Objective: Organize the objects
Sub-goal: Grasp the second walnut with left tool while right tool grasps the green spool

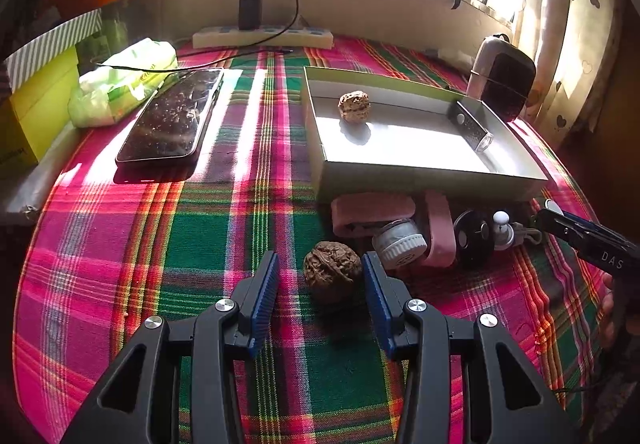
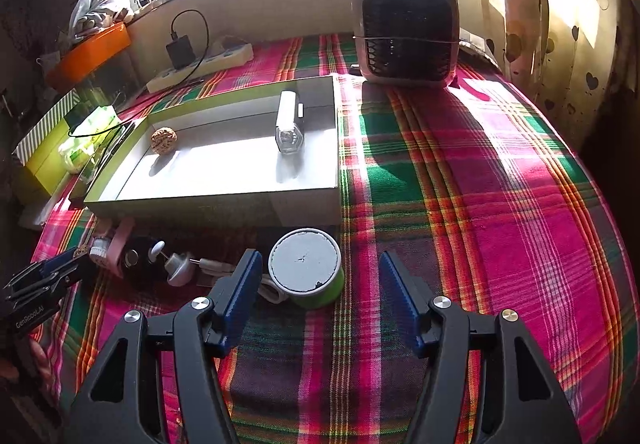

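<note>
A brown walnut (image 1: pixel 331 271) lies on the plaid cloth between the open fingers of my left gripper (image 1: pixel 321 276), untouched. A second walnut (image 1: pixel 354 106) and a small silver bottle (image 1: pixel 474 126) lie in the shallow open box (image 1: pixel 424 174). In the right wrist view the box (image 2: pixel 224 200) holds the same walnut (image 2: pixel 163 140) and bottle (image 2: pixel 289 124). My right gripper (image 2: pixel 320 286) is open, with a green round tin with a grey lid (image 2: pixel 307 271) near its left finger. The right gripper also shows in the left wrist view (image 1: pixel 580 236).
Pink holders (image 1: pixel 400 220), a white jar (image 1: pixel 400 244), a black disc (image 1: pixel 472 240) and a small white pump (image 1: pixel 502 232) crowd the box's front. A phone (image 1: pixel 176 120), tissue pack (image 1: pixel 120 84) and power strip (image 1: pixel 262 36) lie left and behind. A small fan (image 2: pixel 406 32) stands at the back.
</note>
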### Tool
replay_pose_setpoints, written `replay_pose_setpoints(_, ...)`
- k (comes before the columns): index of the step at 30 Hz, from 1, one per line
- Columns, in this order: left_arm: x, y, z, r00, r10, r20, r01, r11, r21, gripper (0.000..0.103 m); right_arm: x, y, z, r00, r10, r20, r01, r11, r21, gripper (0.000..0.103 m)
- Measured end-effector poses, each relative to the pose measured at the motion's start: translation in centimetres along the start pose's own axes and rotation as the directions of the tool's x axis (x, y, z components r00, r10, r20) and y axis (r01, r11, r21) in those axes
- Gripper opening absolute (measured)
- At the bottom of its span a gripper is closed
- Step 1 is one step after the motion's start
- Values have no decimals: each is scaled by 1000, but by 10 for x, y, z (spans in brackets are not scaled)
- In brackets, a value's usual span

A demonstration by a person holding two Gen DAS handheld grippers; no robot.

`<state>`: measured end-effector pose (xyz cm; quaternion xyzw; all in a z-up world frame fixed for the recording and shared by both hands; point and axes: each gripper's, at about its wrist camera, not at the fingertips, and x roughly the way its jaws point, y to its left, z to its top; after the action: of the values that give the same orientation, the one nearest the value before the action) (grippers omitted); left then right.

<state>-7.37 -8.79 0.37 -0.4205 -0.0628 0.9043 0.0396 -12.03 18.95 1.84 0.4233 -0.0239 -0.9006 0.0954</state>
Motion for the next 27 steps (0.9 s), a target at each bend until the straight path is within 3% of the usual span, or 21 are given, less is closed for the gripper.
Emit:
replay_pose_setpoints(9,1,0,1,1000,7,-1,-7,1000,4,41,5,-6,2,1000,-5,-9,5,1000,20,61)
replay_pose_setpoints(22,2,2,2,1000,26,0,-26,1000,-3,33,5,-4,0,1000,-2,-9,2,1000,3,36)
replay_pose_setpoints(27,2,2,2,999,40,1,-40,999,-4,29,5,-4,0,1000,-1,-8,1,1000,-1,32)
